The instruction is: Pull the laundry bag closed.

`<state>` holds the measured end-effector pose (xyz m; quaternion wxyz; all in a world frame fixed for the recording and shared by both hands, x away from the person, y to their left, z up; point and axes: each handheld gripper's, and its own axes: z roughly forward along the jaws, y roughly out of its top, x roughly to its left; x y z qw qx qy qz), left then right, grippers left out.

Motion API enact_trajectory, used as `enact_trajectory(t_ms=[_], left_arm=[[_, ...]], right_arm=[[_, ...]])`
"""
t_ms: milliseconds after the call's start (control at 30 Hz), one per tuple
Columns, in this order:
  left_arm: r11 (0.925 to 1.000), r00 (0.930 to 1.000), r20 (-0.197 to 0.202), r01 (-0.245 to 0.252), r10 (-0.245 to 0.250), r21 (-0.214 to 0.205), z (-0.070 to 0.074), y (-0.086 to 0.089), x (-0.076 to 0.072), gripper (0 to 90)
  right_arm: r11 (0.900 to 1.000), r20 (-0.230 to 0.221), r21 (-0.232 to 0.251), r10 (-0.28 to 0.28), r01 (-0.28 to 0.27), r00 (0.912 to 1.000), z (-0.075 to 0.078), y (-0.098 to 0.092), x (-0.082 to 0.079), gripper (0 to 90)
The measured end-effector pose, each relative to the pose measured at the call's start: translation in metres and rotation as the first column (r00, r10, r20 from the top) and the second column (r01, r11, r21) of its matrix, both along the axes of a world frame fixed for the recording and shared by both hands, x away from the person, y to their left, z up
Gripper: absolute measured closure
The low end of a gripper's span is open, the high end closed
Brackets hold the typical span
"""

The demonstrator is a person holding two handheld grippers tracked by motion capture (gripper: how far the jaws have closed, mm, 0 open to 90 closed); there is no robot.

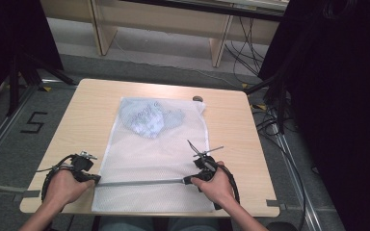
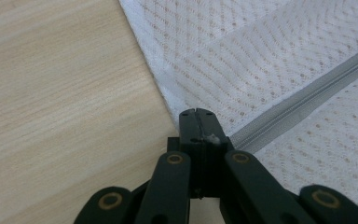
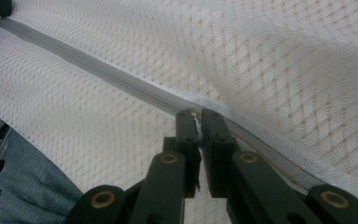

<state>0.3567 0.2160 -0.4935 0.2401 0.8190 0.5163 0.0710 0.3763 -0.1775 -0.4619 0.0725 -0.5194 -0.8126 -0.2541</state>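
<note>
One mesh bag [image 1: 147, 163], two grippers.

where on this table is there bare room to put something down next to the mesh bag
Bare wood lies left of the mesh bag, between its edge and the table rim, and in a similar strip on its right. A thin band runs behind it, near a small dark object. The near edge is crowded: left gripper and right gripper pinch the zipper.
</note>
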Motion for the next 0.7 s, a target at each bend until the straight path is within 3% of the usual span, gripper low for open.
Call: enact_trajectory(t_ms=[133,233,267,300,500,533,567,600,700], left_arm=[[1.0,1.0,-0.001,-0.002,0.002,0.0,0.0,-0.0002,-0.0001,90.0],[1.0,1.0,0.0,0.0,0.0,0.001,0.0,-0.0001,0.0,90.0],[1.0,1.0,0.0,0.0,0.0,0.001,0.0,-0.0001,0.0,90.0],[1.0,1.0,-0.001,0.0,0.0,0.001,0.0,0.0,0.0,90.0],[1.0,1.0,0.0,0.008,-0.008,-0.003,-0.0002,0.0003,0.0005,90.0],[1.0,1.0,-0.001,0.008,-0.008,-0.002,-0.0001,0.0003,0.0005,90.0],[1.0,1.0,-0.001,0.004,-0.004,-0.002,-0.0001,0.0002,0.0002,90.0],[1.0,1.0,-0.001,0.004,-0.004,-0.002,-0.0001,0.0002,0.0002,90.0],[1.0,1.0,-0.005,-0.004,0.004,-0.002,0.0002,0.0,-0.0001,90.0]], right_arm=[[1.0,-0.001,0.003,-0.007,0.007,1.0,0.0,-0.0014,-0.0005,86.7],[1.0,-0.026,0.008,-0.001,0.001,0.9997,0.0004,-0.0029,-0.0005,86.7],[0.9995,-0.042,0.023,-0.022,0.023,0.9989,0.0006,-0.0014,-0.0017,86.7],[1.0,-0.024,0.009,-0.001,0.001,0.9997,0.0004,-0.0038,-0.0001,86.8],[0.9998,-0.021,0.011,-0.015,0.015,0.9997,0.0002,-0.0065,0.0002,86.7],[0.9999,-0.013,0.004,-0.016,0.016,0.9998,0.0002,-0.0068,0.0002,86.7],[1.0,0.031,-0.007,0.004,-0.004,0.9995,-0.0023,-0.0091,0.0022,86.7],[0.9999,0.009,-0.01,-0.007,0.007,0.9999,-0.0012,-0.009,0.0017,86.7],[0.9999,0.014,-0.011,-0.013,0.013,0.9998,-0.0011,-0.0099,0.0017,86.7]])
